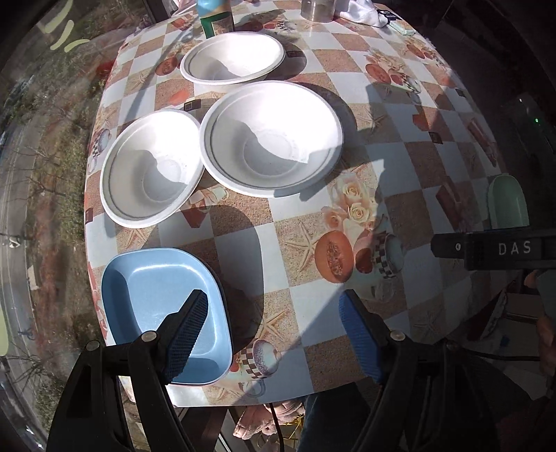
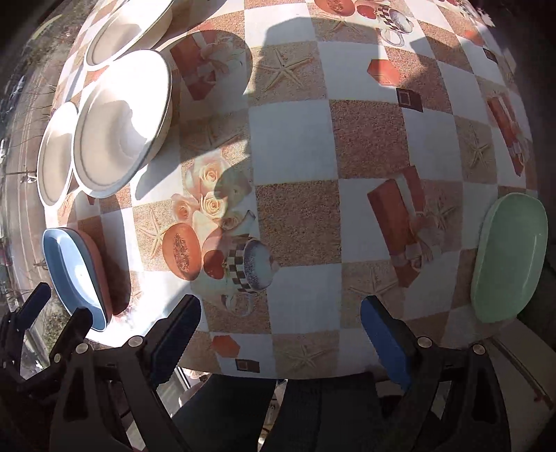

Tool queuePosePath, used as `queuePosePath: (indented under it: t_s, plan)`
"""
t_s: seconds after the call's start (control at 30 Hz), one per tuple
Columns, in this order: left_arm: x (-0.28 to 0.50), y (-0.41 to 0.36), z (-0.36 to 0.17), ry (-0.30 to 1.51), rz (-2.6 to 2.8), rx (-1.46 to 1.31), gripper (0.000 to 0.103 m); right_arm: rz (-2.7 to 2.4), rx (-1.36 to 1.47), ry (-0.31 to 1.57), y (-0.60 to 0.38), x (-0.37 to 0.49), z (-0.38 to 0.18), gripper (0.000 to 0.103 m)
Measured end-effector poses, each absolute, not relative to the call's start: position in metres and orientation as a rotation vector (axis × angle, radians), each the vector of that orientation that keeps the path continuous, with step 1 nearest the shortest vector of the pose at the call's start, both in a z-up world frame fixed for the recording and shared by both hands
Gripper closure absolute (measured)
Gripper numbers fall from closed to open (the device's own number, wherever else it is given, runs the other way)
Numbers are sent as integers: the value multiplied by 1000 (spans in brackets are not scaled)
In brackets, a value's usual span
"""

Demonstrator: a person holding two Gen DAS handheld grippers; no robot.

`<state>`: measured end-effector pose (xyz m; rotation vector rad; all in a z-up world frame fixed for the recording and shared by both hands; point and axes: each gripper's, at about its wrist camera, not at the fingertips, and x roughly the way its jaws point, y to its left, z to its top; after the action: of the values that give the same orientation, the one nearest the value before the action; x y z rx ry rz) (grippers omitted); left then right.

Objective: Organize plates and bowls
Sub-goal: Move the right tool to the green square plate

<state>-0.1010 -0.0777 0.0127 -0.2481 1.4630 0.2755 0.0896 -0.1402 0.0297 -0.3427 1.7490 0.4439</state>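
Observation:
Three white bowls stand on the patterned table: one at the far side [image 1: 232,57], a large middle one [image 1: 271,139] and a left one [image 1: 151,168]. A blue square plate [image 1: 153,299] lies at the near left corner, stacked on an orange plate [image 2: 99,267]. A green plate [image 2: 509,257] lies at the table's right edge. My left gripper [image 1: 274,327] is open and empty, its left finger over the blue plate. My right gripper [image 2: 281,330] is open and empty above the near table edge. It also shows in the left wrist view [image 1: 493,248].
A bottle [image 1: 215,17], a glass jar [image 1: 317,9] and white cloth [image 1: 361,14] stand at the far edge of the table [image 1: 399,114]. The table's left side borders a window with a street below. The person's legs are under the near edge.

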Motion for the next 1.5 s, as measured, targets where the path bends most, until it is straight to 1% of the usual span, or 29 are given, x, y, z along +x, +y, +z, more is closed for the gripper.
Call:
queuePosePath:
  t_s: [0.5, 0.7, 0.93, 1.1, 1.23, 1.33, 1.5]
  plan:
    - [-34, -142, 6, 1530, 92, -88, 22, 235, -83, 1674, -260, 180, 50, 9]
    - [-14, -165, -6, 1576, 41, -62, 22, 98, -96, 1618, -327, 200, 50, 9]
    - [-4, -176, -13, 1607, 30, -31, 22, -22, -122, 1610, -391, 224, 30, 9]
    - [-5, -171, -19, 1643, 52, -30, 22, -39, -213, 1556, -395, 235, 4, 9]
    - [-5, -166, -23, 1656, 68, -52, 22, 5, -157, 1584, -408, 249, -13, 9]
    - [-4, -163, -25, 1657, 76, -71, 22, 17, -70, 1610, -416, 236, -22, 9]
    - [0, -154, -29, 1659, 85, -87, 22, 107, -42, 1646, -388, 217, -24, 9]
